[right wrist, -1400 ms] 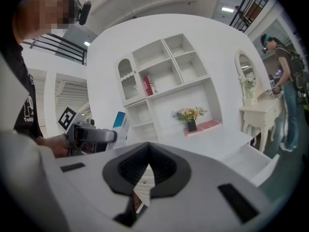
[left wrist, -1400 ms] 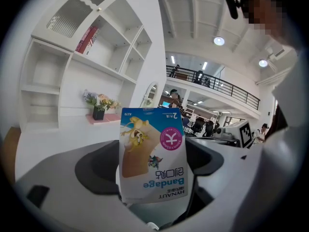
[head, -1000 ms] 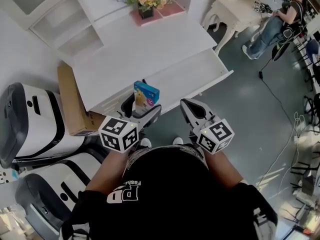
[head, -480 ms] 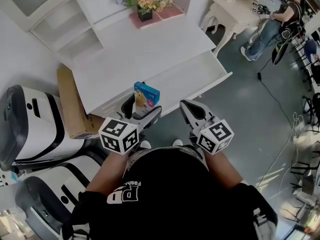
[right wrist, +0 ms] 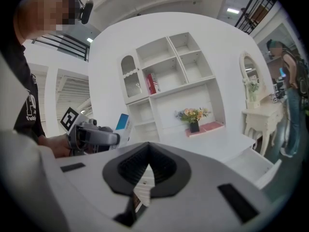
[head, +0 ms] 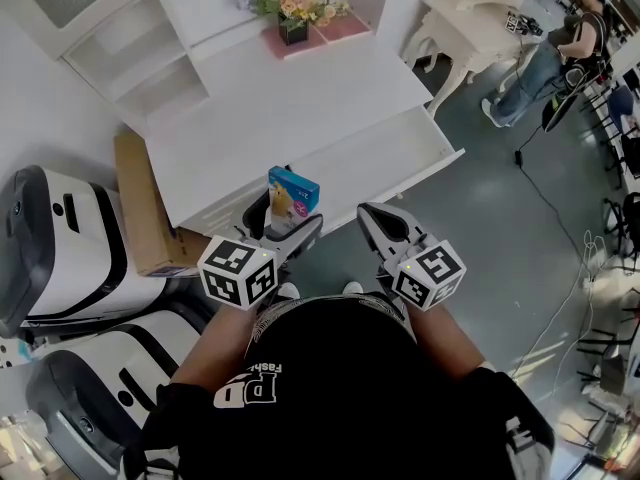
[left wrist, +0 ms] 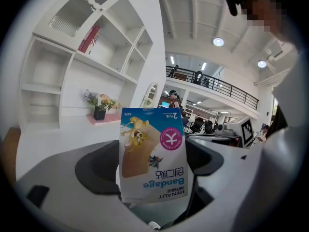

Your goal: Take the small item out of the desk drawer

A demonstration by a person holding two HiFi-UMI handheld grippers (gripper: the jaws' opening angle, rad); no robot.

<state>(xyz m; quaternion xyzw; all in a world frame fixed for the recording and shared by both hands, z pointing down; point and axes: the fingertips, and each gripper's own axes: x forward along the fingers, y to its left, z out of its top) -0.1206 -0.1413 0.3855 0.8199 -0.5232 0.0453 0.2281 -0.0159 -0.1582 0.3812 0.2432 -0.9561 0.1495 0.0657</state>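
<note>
Left gripper view: bandage packet (left wrist: 152, 153) clamped | head view: drawer (head: 390, 158) open

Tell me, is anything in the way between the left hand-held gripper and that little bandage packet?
Nothing visible: the left hand-held gripper has the bandage packet clamped between its jaws, clear of the open drawer.

We record, from the head view:

- Grey floor (head: 500, 218), from 2 to 5 o'clock.
- White desk (head: 300, 98) at 12 o'clock, its drawer (head: 385, 163) pulled open. Potted flowers (head: 298, 10) stand on a pink mat (head: 335, 28) at its back.
- White shelf unit (head: 120, 53) at 11 o'clock, with a red book (right wrist: 151, 83) in one compartment.
- Flat cardboard box (head: 140, 203) at 9 o'clock, beside two white-and-grey machines (head: 50, 238).
- White dressing table (head: 480, 23) at 1 o'clock, with an oval mirror (right wrist: 247, 76).
- Overhead we note round ceiling lamps (left wrist: 218, 41) and a black mezzanine railing (left wrist: 217, 83).
</note>
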